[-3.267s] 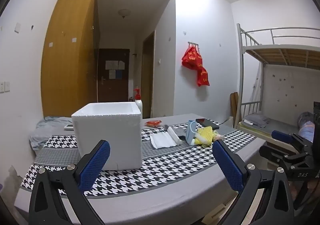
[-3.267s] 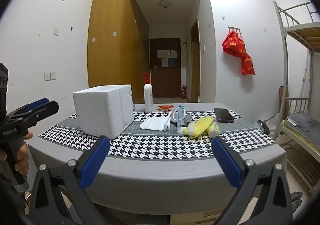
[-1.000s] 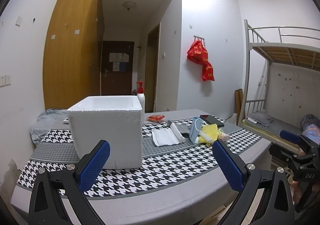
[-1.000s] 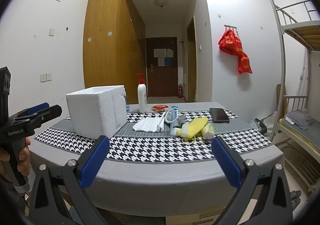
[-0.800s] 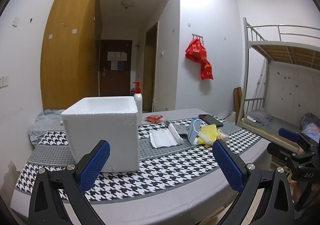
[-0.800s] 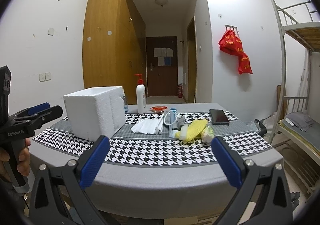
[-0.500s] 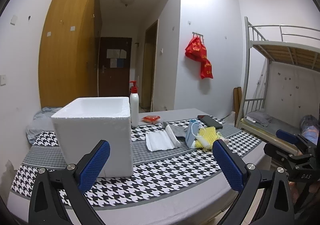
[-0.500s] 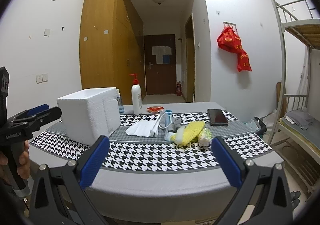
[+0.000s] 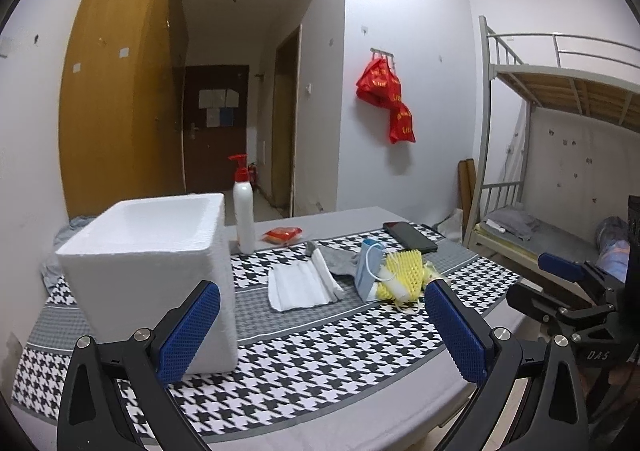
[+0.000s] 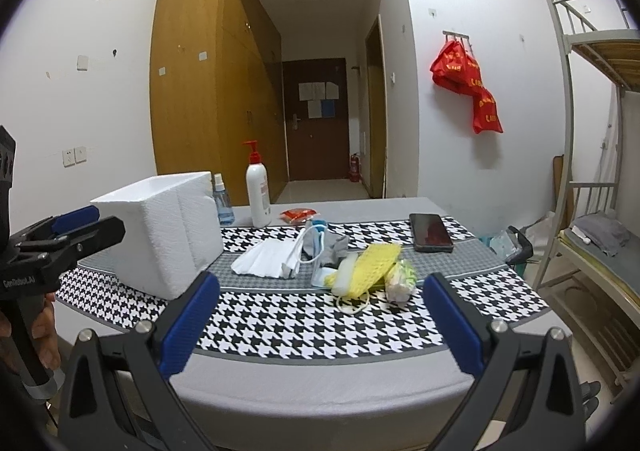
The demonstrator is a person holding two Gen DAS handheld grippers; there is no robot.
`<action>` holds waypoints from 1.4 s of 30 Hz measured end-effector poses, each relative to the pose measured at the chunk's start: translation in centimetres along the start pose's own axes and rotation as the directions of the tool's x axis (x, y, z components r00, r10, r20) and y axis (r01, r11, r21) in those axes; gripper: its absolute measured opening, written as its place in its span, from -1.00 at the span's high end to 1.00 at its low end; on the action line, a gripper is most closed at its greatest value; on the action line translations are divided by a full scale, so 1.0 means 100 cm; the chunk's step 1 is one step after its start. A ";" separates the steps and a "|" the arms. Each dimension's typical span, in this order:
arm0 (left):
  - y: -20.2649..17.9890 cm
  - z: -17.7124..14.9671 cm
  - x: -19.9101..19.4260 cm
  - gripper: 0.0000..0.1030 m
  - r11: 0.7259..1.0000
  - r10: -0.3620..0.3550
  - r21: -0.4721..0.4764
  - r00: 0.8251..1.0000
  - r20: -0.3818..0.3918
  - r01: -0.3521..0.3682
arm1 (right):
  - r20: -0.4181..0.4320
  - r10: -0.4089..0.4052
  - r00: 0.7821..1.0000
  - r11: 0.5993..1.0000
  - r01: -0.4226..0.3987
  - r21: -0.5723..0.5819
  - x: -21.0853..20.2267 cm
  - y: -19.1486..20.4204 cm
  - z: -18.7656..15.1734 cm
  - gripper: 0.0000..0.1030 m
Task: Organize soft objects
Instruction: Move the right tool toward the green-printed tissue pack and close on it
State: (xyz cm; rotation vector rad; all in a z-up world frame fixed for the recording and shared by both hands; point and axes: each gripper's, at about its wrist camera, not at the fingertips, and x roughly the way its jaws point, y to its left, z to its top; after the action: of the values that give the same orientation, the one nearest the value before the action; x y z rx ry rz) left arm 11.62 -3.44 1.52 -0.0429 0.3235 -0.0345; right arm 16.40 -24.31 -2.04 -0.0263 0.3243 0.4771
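our fingers stood wide apart on both tools and held nothing: the left gripper (image 9: 320, 325) hung above the near table edge, the right gripper (image 10: 318, 317) just short of the table (image 10: 320, 379). we judged this the approach, with no soft thing picked yet. the next move called for reaching forward to the heap and closing on one piece, probably for the foam box (image 9: 152, 263). the white folded cloth (image 9: 298, 287), grey cloth (image 9: 340, 261), blue mask (image 9: 368, 271) and yellow foam net (image 10: 372, 265) lay mid-table, well ahead of the pads, right of the box. the phone (image 10: 430, 237) lay beyond them.
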 end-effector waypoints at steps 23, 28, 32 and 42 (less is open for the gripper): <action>-0.020 0.007 0.109 -0.98 0.998 0.060 0.025 0.982 -0.178 -0.057 | -0.144 -0.042 0.989 0.998 0.047 0.032 0.073 -0.055 0.001 -0.99; -0.019 0.004 0.138 -0.98 0.995 0.092 0.046 0.969 -0.230 -0.083 | -0.182 -0.062 0.981 0.998 0.066 0.017 0.088 -0.063 -0.001 -0.99; -0.016 0.001 0.154 -0.98 0.992 0.124 0.052 0.960 -0.252 -0.114 | -0.206 -0.069 0.976 0.997 0.077 0.029 0.100 -0.072 -0.002 -0.99; 0.000 -0.002 0.211 -0.96 0.992 0.109 -0.012 0.913 -0.393 -0.124 | -0.261 -0.077 0.962 0.995 0.089 0.033 0.126 -0.084 -0.002 -0.99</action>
State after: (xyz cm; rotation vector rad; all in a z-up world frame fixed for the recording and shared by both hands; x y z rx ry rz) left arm 31.57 -4.30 -5.39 -0.0526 0.7289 0.0829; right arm 30.69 -26.14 -6.61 -0.0594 0.5893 0.3827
